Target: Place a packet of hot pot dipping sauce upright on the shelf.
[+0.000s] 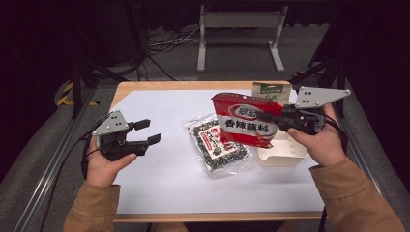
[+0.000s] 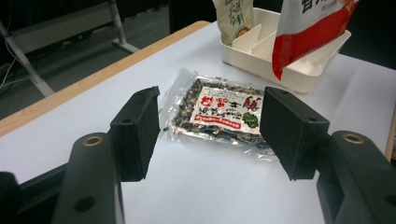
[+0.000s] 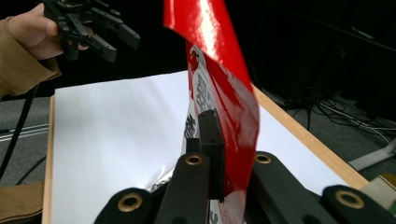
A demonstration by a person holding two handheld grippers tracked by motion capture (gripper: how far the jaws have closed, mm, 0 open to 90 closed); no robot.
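High view: we see right gripper (image 1: 274, 119) pinching red seasoning pouch (image 1: 244, 124) aloft, just above and left of white divided tray (image 1: 290, 153). Tray lies right and below; right hand nearer. Left gripper (image 1: 147, 132) spread, idle, facing clear seaweed packet (image 1: 220, 143) flat on table.

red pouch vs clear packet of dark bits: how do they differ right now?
The red pouch is held off the table, clamped in the right tongs; the clear packet lies flat on the white sheet, untouched. The red pouch is opaque and glossy; the clear packet shows its dark contents around a red-and-white label. The red pouch hangs over the white divided tray; the clear packet sits beside that tray. Both are sealed, printed snack bags.
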